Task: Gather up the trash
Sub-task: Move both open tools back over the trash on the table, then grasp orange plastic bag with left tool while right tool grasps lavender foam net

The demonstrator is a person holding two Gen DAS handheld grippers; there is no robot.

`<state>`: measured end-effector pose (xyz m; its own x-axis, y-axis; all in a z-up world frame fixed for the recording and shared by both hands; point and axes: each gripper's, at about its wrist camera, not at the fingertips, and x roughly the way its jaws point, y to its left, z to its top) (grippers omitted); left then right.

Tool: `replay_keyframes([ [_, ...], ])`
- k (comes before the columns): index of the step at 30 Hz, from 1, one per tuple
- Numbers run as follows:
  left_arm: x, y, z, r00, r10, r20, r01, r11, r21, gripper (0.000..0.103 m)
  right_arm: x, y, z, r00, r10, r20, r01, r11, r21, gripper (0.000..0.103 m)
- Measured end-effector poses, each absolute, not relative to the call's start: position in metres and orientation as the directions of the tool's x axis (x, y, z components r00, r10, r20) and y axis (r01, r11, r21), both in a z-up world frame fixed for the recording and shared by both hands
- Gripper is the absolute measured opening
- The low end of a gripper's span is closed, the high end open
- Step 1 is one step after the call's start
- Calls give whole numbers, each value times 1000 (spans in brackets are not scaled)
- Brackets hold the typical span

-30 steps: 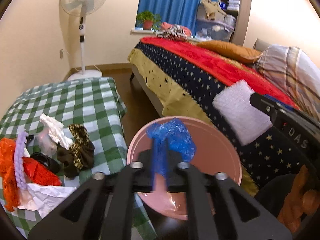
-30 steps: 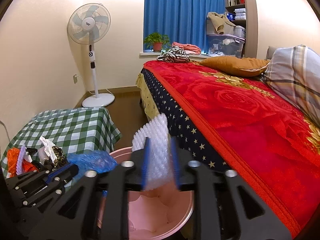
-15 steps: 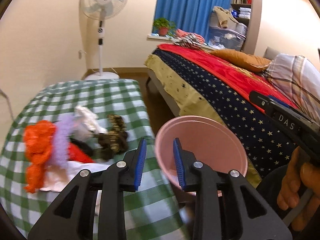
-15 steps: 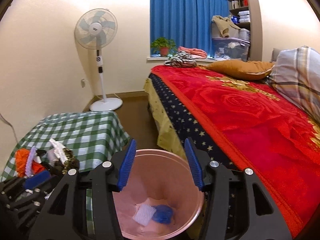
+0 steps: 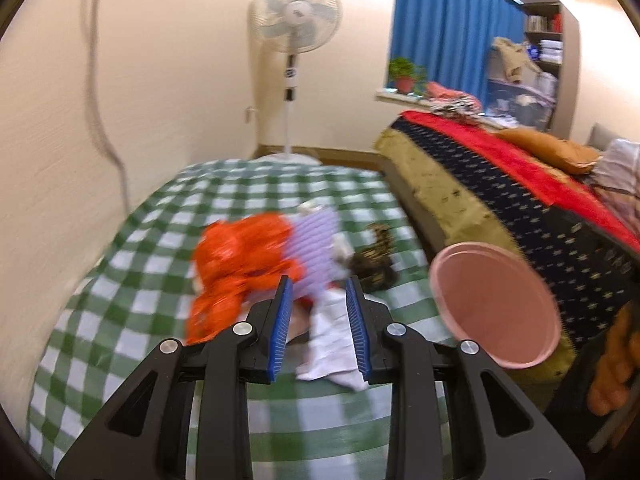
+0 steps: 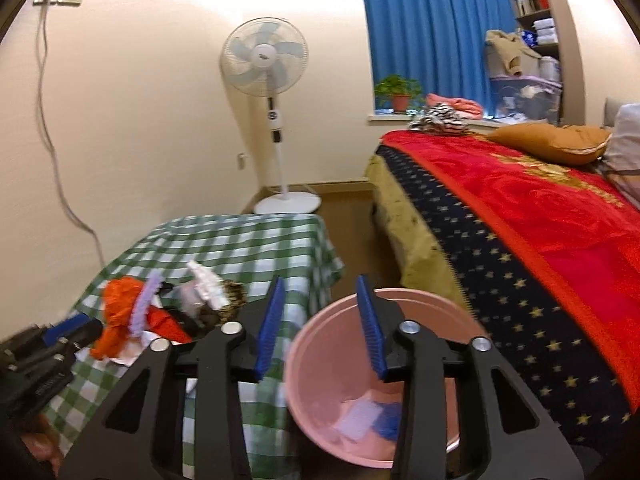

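A pile of trash lies on the green checked table (image 5: pixel 248 184): an orange bag (image 5: pixel 236 256), a purple ribbed piece (image 5: pixel 316 240), white paper (image 5: pixel 332 344) and a brown patterned scrap (image 5: pixel 376 260). My left gripper (image 5: pixel 318 316) is open and empty, just above the white paper. The pink bin (image 6: pixel 320 376) stands between table and bed, with a white piece (image 6: pixel 358 418) and a blue piece (image 6: pixel 386 420) inside. My right gripper (image 6: pixel 320 316) is open and empty over the bin's left rim. The pile also shows in the right wrist view (image 6: pixel 132 312).
A bed with a red and starred blanket (image 6: pixel 540 240) runs along the right. A standing fan (image 6: pixel 268 68) is by the far wall. A cable (image 6: pixel 52 140) hangs down the left wall. The left gripper body (image 6: pixel 40 352) shows at the right view's lower left.
Both grippers opened and dropped the blue bag and the white piece into the bin. The left gripper then swung left over the table pile; the right gripper shifted left.
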<state>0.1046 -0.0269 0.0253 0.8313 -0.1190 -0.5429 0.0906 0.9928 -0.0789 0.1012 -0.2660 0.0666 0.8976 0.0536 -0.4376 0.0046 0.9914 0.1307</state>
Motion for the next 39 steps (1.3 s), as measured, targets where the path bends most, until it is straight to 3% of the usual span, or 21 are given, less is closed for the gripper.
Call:
replay_keyframes([
  [8,112,11,-11,810,22,-587,-85,993,-80,28,113,-233,62,881,168,-443,-101,980,171,30],
  [12,120,18,-16,809,42,-587,-108,991,-78,38,125,-213,56,861,227,-454,-150,968,200,30],
  [20,134,27,-29,790,28,-613,-125,985,-116,46,152,-185,49,816,332,-473,-225,937,268,31],
  [25,141,30,-36,774,13,-633,-126,983,-134,46,176,-162,36,756,412,-508,-273,905,327,37],
  [34,144,33,-37,771,-3,-637,-131,978,-163,46,203,-122,21,688,483,-542,-330,873,360,37],
  [37,146,34,-39,765,-13,-644,-131,976,-176,46,208,-114,16,676,476,-562,-331,878,346,34],
  [39,147,35,-39,765,-20,-644,-130,974,-184,45,209,-112,13,669,475,-572,-328,879,346,27],
])
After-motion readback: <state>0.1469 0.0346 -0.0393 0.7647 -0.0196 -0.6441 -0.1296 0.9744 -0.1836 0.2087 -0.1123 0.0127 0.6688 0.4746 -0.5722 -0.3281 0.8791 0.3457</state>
